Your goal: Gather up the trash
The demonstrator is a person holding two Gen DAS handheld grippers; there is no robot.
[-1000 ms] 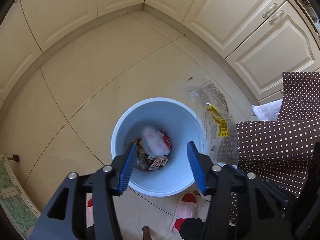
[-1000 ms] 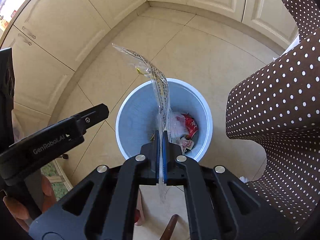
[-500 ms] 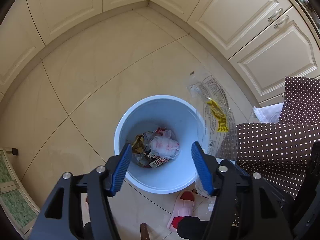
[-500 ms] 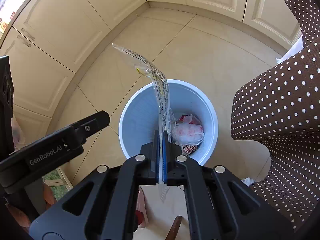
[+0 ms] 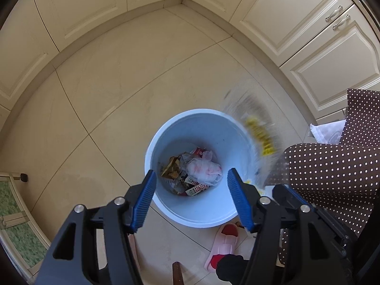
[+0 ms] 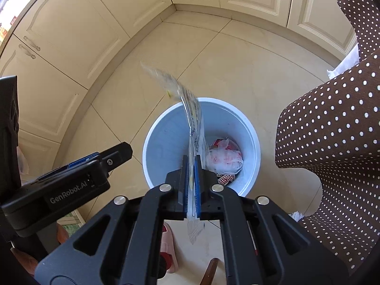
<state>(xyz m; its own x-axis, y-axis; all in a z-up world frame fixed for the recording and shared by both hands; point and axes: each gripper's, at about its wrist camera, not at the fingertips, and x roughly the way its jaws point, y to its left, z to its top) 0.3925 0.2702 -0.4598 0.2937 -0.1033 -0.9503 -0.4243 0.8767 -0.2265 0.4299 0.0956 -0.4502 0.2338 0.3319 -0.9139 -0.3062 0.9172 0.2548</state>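
Right gripper sits directly above the light blue trash bin, pointing steeply down. Its jaws are opening: a narrow gap shows between the blue pads, with the clear plastic wrapper standing edge-on between them. I can't tell if the pads still pinch it. The wrapper's top end looks motion-blurred in both views, so I read it as starting to slip. Positioning makes sense: release over the bin mouth so the wrapper drops straight in.

Left gripper hovers at the near rim of the same bin, jaws spread wide, nothing between them. Looks parked over the opening after its own drop-off, out of the right gripper's way.

Bin contents: a white-and-pink plastic bag, crumpled brown packaging and a checkered wrapper scrap on the bottom. So at least 3 pieces are already in.

Risk, my guess: the wrapper is long and light, and its upper part leans past the bin's far-left rim. It could catch the rim or flutter out onto the tiled floor.

Surroundings: cream cabinets, brown polka-dot fabric at right, a pink slipper just near the bin.
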